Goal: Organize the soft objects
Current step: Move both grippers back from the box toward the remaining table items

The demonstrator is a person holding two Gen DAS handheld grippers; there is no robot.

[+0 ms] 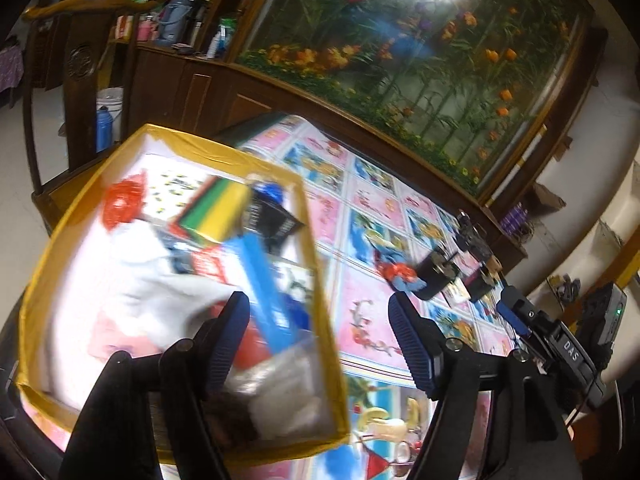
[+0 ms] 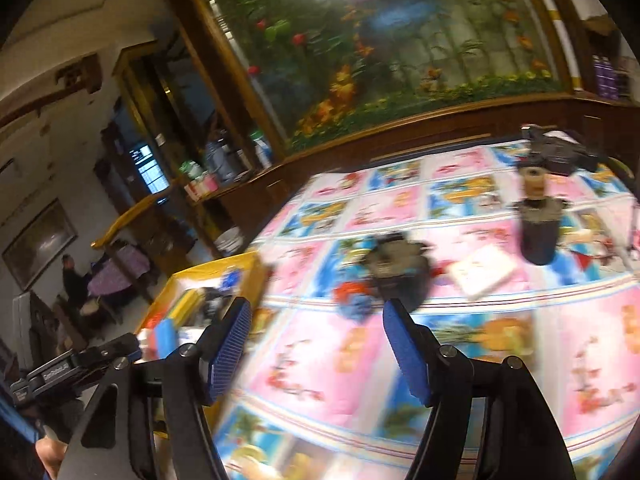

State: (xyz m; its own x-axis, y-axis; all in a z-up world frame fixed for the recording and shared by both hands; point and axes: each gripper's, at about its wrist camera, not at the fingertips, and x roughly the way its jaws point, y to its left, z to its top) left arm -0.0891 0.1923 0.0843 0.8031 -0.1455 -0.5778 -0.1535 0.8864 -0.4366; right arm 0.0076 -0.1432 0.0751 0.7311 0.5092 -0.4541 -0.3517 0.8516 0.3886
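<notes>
Both grippers, left gripper (image 1: 318, 336) and right gripper (image 2: 316, 346), gape; "DAS" readable

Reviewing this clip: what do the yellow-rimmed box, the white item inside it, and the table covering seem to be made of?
Yellow-rimmed box: probably cardboard, its edges wrapped in glossy yellow tape; the rim shines and creases.
White item: looks like soft cloth, matte, folded and slumped; motion blur leaves this open.
Table covering: printed sheet in pink and blue picture panels, lying flat with a slight sheen, so possibly plastic or oilcloth rather than woven fabric.

My left black gripper with blue ribbed pads (image 1: 320, 336) wide apart, holding nothing. My right black gripper with blue pads (image 2: 316, 344) same, nothing between pads.
</notes>
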